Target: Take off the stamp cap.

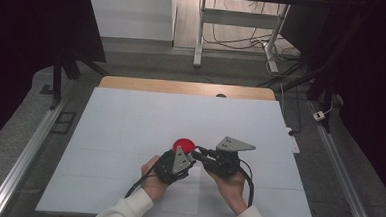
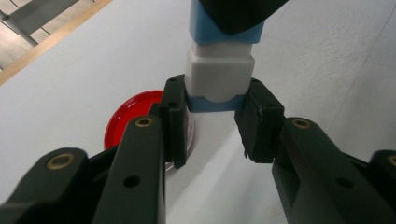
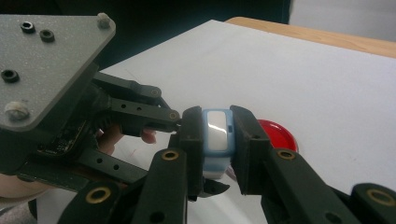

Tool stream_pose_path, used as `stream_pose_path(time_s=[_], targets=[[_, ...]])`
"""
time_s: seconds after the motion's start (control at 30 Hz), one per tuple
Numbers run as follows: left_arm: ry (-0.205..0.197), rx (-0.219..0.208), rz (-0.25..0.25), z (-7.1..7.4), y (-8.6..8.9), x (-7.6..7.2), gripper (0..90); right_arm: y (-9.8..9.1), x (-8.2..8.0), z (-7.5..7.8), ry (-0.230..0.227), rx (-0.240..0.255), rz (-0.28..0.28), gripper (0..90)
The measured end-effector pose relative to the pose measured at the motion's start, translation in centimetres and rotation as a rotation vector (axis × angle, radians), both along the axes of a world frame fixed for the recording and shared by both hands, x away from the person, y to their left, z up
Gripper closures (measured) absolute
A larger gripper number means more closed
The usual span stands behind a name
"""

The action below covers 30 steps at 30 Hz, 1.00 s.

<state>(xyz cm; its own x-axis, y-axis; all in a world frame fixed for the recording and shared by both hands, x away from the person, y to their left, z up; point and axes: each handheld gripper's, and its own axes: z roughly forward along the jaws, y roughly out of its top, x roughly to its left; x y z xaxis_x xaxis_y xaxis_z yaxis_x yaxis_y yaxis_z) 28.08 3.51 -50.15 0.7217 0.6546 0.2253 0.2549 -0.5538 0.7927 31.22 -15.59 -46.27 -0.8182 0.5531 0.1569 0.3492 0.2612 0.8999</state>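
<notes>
Low in the centre of the high view, both hand-held grippers meet over the white tabletop (image 1: 130, 120). The left hand-held gripper (image 2: 215, 109) pinches the blue-edged bottom of a small white-and-blue rectangular block (image 2: 219, 74); the right hand-held gripper (image 3: 217, 135) clamps its other end. The block looks like smooth, rounded plastic, so a twist or pull between the two could make it slip free. Just beyond lies a glossy red round lid (image 1: 183, 144), flat on the tabletop
</notes>
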Motion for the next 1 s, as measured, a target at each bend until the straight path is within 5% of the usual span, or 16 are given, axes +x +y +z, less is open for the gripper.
stream_pose_path(time_s=[1.0], targets=[[0.026, -0.008, -0.008, -0.27, 0.15, 0.11, 65.1, 0.32, -0.2, -0.15, -0.004, -0.02, -0.009, 75.5]])
